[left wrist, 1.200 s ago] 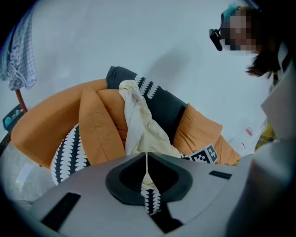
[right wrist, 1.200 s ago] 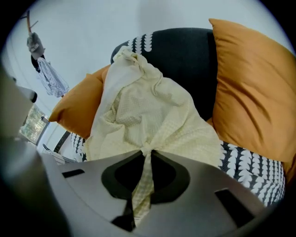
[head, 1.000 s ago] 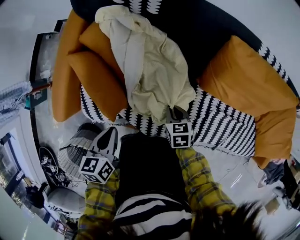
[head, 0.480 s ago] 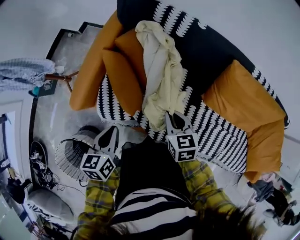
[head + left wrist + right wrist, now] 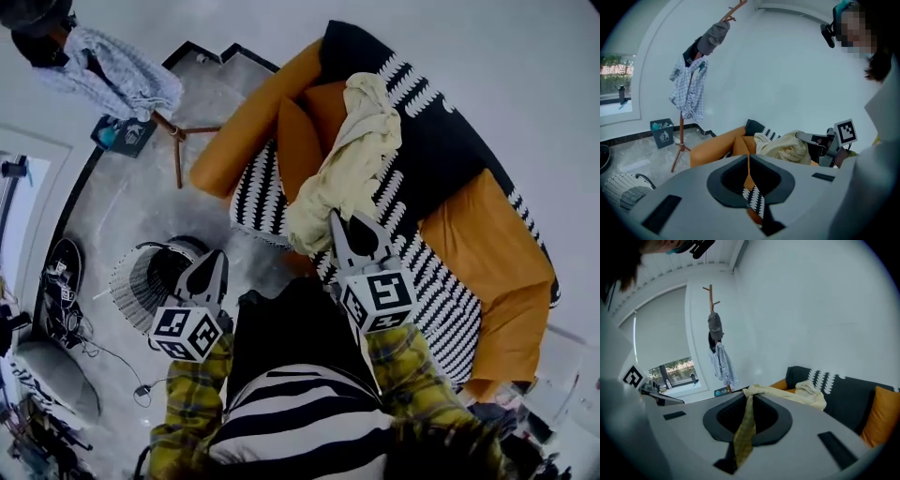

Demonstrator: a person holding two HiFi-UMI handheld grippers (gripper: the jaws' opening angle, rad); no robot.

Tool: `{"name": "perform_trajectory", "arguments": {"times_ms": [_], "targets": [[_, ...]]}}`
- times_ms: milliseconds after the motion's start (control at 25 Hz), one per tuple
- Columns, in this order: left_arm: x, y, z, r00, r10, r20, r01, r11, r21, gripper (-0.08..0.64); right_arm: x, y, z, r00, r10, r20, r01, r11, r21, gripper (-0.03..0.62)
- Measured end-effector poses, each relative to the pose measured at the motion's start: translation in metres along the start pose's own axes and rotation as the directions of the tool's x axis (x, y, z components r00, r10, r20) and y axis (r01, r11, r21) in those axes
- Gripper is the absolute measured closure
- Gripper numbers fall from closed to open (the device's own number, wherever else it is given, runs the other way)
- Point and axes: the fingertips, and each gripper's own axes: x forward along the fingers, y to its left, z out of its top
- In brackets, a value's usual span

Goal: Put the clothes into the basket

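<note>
Head view: right gripper (image 5: 344,225) pinches cream garment (image 5: 356,159) (left gripper (image 5: 215,262) closed).

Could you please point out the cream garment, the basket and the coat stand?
Cream garment (image 5: 359,161): head view, middle folds.
Basket (image 5: 131,286): head view, striped wall.
Coat stand (image 5: 681,133): left gripper view, pole.

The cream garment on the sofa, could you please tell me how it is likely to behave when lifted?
Probably floppy: the cream garment lies in soft folds and drapes slackly from the sofa to the right gripper, shut on its edge. It looks light, but long, so it may trail or snag before reaching the basket.
</note>
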Motion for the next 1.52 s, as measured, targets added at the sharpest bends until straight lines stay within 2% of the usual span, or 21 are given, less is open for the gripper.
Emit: {"name": "perform_trajectory", "arguments": {"times_ms": [200, 440, 680, 960, 1080, 1320, 1400, 1520], "targets": [[-0.049, 0.024, 0.018, 0.994, 0.067, 0.090, -0.065, 0.998, -0.028, 0.535, 0.006, 0.069, 0.038, 0.989, 0.139, 0.052, -0.137, 0.990, -0.042, 0.546], [-0.118, 0.055, 0.019, 0.970, 0.174, 0.168, -0.164, 0.984, -0.071, 0.535, 0.005, 0.159, 0.060, 0.948, 0.311, 0.062, -0.304, 0.947, -0.109, 0.546], [-0.196, 0.092, 0.007, 0.922, 0.307, 0.237, -0.281, 0.950, -0.137, 0.535, 0.006, 0.241, 0.060, 0.896, 0.442, 0.034, -0.434, 0.890, -0.141, 0.546], [-0.276, 0.131, -0.011, 0.861, 0.417, 0.291, -0.370, 0.906, -0.204, 0.535, -0.005, 0.331, 0.080, 0.822, 0.563, 0.090, -0.538, 0.818, -0.206, 0.546], [-0.303, 0.145, -0.017, 0.835, 0.453, 0.312, -0.397, 0.889, -0.230, 0.535, -0.011, 0.375, 0.081, 0.773, 0.629, 0.089, -0.597, 0.767, -0.237, 0.547], [-0.355, 0.165, -0.031, 0.767, 0.530, 0.360, -0.449, 0.846, -0.289, 0.535, -0.031, 0.454, 0.075, 0.653, 0.754, 0.064, -0.717, 0.644, -0.266, 0.546], [-0.369, 0.168, -0.035, 0.740, 0.561, 0.371, -0.469, 0.825, -0.314, 0.535, -0.041, 0.476, 0.078, 0.600, 0.799, 0.052, -0.761, 0.589, -0.273, 0.546], [-0.385, 0.173, -0.039, 0.690, 0.617, 0.379, -0.502, 0.785, -0.363, 0.535, -0.054, 0.507, 0.080, 0.500, 0.866, 0.021, -0.826, 0.484, -0.290, 0.546]]}}
